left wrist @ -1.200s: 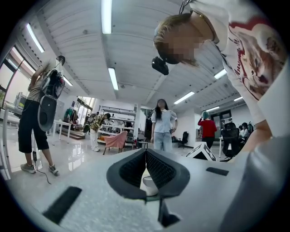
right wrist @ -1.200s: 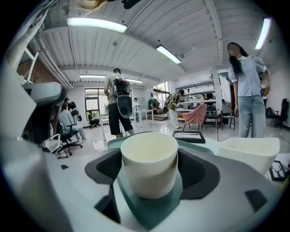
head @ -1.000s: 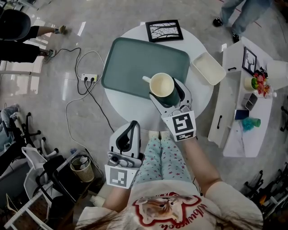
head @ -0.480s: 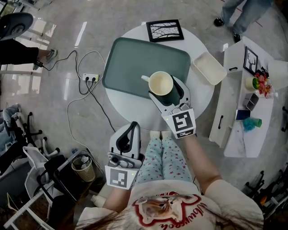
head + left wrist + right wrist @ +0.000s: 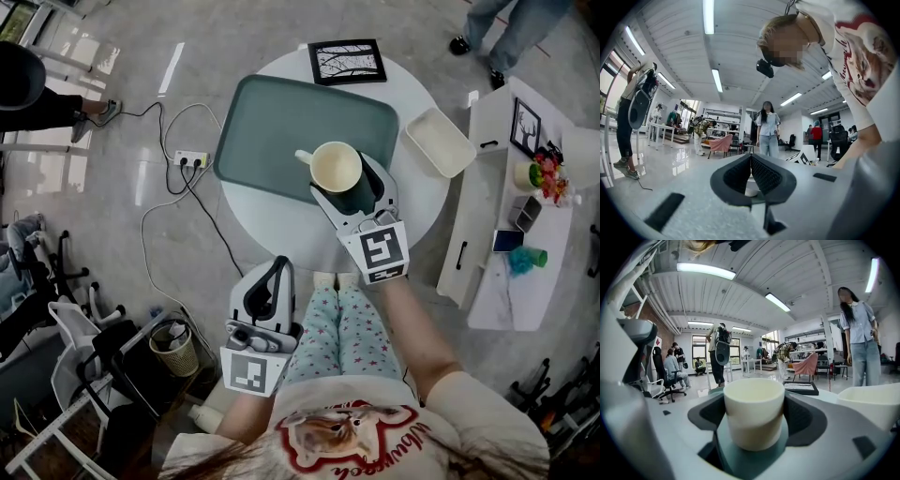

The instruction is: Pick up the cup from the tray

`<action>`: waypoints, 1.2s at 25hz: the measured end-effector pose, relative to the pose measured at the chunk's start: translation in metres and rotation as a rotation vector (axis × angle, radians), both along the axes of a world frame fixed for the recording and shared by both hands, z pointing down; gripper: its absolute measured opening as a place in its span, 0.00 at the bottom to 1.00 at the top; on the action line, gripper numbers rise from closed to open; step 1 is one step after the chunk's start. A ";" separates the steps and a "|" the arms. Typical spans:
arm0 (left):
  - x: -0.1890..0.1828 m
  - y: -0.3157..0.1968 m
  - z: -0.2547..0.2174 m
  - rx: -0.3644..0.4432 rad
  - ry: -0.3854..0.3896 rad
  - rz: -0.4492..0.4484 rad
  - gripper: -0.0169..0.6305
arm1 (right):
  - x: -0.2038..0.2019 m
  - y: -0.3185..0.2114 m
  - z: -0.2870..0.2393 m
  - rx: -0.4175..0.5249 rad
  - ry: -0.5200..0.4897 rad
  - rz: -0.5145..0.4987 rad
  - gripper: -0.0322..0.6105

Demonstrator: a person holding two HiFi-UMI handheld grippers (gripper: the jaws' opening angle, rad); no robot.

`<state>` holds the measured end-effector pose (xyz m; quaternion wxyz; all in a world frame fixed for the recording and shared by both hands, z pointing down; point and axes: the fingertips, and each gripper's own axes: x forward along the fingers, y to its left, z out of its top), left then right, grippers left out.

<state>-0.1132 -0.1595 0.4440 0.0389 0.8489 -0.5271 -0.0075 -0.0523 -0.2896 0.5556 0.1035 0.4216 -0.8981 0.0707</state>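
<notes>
Right gripper [image 5: 350, 190] has its jaws clamped round the cup [image 5: 336, 167] at the tray's [image 5: 281, 122] near-right corner, handle twd the tray's middle; can't tell if it's clear of the tray yet. Left gripper [image 5: 277, 267] hangs well short of the tray, off the counter [image 5: 272, 220], jaws shut on nothing. Risk imo: smooth round wall pinched on two sides only, so the cup could slip or tip if the squeeze eases, or clip the tray rim if dragged low.

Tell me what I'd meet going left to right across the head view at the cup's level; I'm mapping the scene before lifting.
power strip → cup → cream dish → white cabinet
</notes>
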 end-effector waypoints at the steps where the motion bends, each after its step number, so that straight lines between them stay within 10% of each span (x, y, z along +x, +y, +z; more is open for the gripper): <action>1: -0.001 0.000 0.000 0.000 0.000 -0.001 0.05 | 0.001 -0.001 -0.001 0.003 -0.005 0.007 0.62; 30: 0.019 -0.012 -0.072 0.142 0.033 0.054 0.05 | 0.017 0.012 -0.135 0.173 0.012 0.049 0.62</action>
